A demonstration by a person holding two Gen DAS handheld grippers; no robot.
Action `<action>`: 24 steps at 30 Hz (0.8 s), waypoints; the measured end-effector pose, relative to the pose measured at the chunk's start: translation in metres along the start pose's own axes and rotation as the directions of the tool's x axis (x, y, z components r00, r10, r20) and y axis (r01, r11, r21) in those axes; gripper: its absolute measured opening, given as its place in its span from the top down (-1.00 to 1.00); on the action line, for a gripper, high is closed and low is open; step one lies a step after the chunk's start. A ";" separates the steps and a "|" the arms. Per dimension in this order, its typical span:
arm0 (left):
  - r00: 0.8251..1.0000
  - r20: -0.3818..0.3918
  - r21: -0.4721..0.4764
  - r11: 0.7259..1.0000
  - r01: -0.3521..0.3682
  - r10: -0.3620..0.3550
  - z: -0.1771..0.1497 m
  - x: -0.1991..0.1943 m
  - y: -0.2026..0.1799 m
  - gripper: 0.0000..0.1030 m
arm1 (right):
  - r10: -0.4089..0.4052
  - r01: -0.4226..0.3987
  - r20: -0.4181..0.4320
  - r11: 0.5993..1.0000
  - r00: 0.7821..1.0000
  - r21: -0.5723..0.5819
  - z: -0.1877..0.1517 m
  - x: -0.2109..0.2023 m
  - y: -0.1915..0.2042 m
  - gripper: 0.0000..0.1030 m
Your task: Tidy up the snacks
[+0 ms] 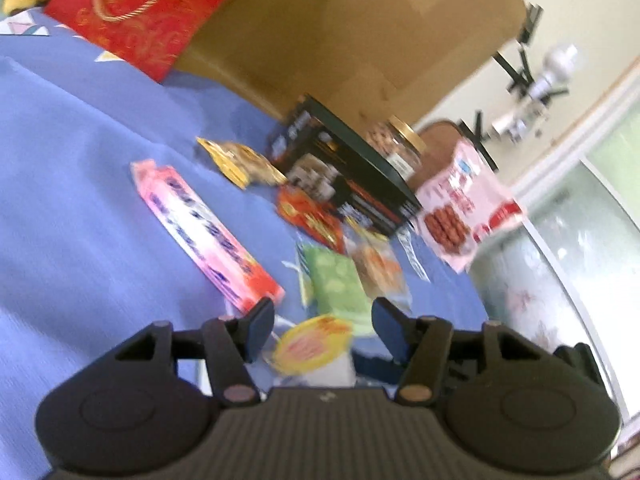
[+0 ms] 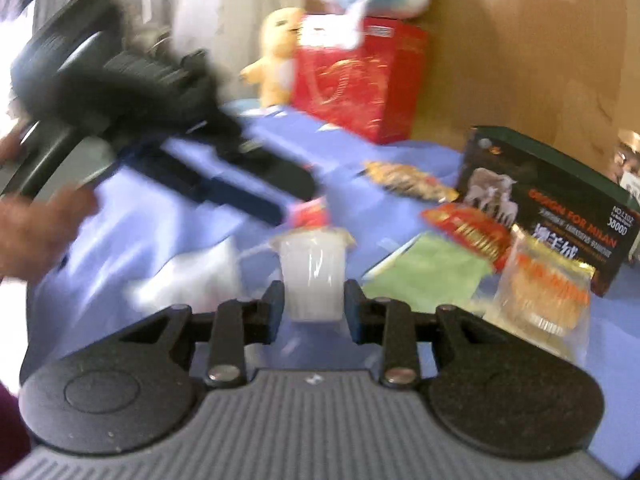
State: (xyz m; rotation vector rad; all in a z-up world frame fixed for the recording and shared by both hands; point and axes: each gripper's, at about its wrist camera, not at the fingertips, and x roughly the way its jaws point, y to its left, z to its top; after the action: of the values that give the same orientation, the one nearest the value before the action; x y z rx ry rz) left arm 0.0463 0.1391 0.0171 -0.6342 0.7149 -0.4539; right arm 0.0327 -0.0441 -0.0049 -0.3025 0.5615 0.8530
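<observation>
the jelly cup (image 2: 313, 276) stands upright on the blue worktop (image 2: 192, 216), directly between the right gripper (image 2: 314, 304)'s spread jaws; whether the pads touch its sides is lost in blur. the left gripper (image 1: 323, 326), jaws also spread and empty, looks down on the cup's yellow lid. the right hand is nearer. other snack packets blur together beyond.

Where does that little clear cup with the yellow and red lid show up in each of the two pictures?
Left wrist view: the cup sits at the bottom centre, lid facing the camera, between the left gripper's fingers.
Right wrist view: the cup stands at centre, between the right gripper's fingers.
Shared landmark: the black box behind the snacks.
</observation>
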 end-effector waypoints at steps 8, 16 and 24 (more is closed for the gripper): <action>0.998 -0.042 0.082 0.996 -0.033 0.037 -0.025 0.001 -0.021 -0.11 | -0.023 0.022 0.007 0.993 1.000 0.117 -0.015 -0.012 -0.006 0.10; 0.995 -0.030 0.083 0.992 -0.090 0.092 -0.041 -0.017 -0.016 -0.03 | -0.002 0.002 0.004 0.994 1.000 0.112 -0.014 -0.008 -0.001 0.09; 0.994 -0.038 0.108 0.989 -0.102 0.106 -0.045 -0.013 -0.018 0.35 | -0.012 0.009 0.023 0.993 1.000 0.114 -0.009 -0.005 -0.001 0.31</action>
State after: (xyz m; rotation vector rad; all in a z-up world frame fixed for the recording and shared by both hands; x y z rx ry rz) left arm 0.0022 0.1175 0.0090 -0.4863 0.7562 -0.4072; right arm 0.0275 -0.0522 -0.0097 -0.1909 0.5842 0.8101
